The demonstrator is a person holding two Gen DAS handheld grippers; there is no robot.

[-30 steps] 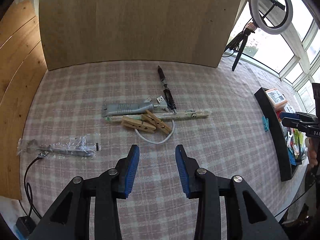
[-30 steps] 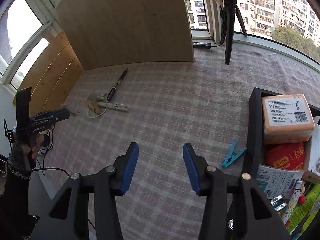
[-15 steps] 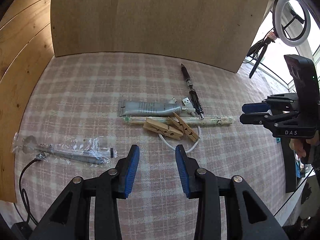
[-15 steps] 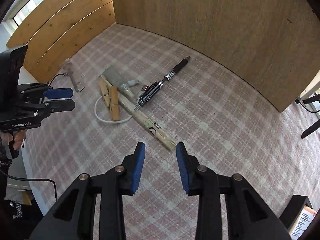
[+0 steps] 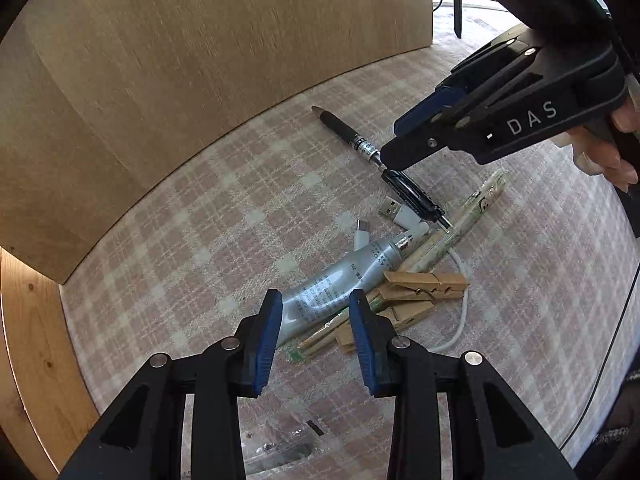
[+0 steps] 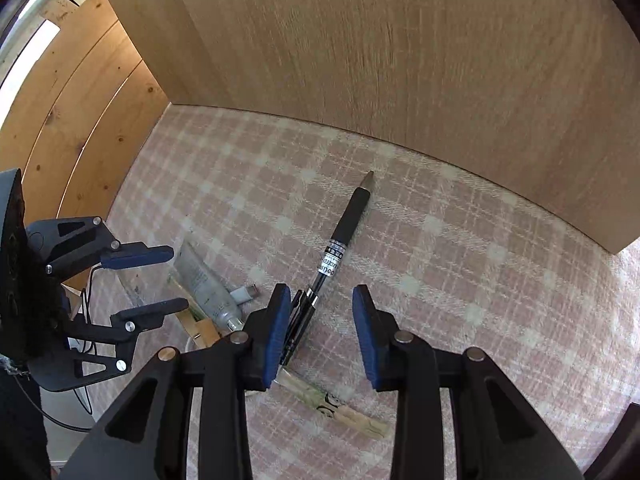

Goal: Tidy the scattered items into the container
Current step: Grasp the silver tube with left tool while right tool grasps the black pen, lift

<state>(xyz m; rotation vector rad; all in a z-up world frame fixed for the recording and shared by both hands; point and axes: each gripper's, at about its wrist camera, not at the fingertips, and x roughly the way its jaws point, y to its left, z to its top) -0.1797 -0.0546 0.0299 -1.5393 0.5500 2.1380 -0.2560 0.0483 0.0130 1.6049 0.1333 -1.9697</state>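
**A:** Both grippers moved in since a second ago. We had them back from the pile then, and now we're right over it. The right hand-held gripper (image 6: 320, 292) came across from the container side and its jaws are narrower than before.

**B:** Agreed. Going left to right in the left wrist view, we've got the grey tube (image 5: 336, 284) lying flat on the plaid counter (image 5: 180, 240). The left hand-held gripper (image 5: 312, 300) is over the tube's flat end.

**A:** State?

**B:** Half open and easing shut. The tube shows in the gap, but the pads aren't on it.

**A:** Next come the wooden clothespins (image 5: 424, 282), which lie across a paper chopstick sleeve (image 5: 472, 208). The white USB cable (image 5: 462, 308) loops under them.

**B:** Then the black pen (image 5: 348, 132), whose clip end rests on the sleeve. The right hand-held gripper is over the pen's middle.

**A:** In its own view the jaws are partly open. The pen runs up between them, close to the left pad, and nothing is gripped. We can't tell whether there's contact.

**B:** The wooden board (image 5: 200, 60) stands behind all of it.
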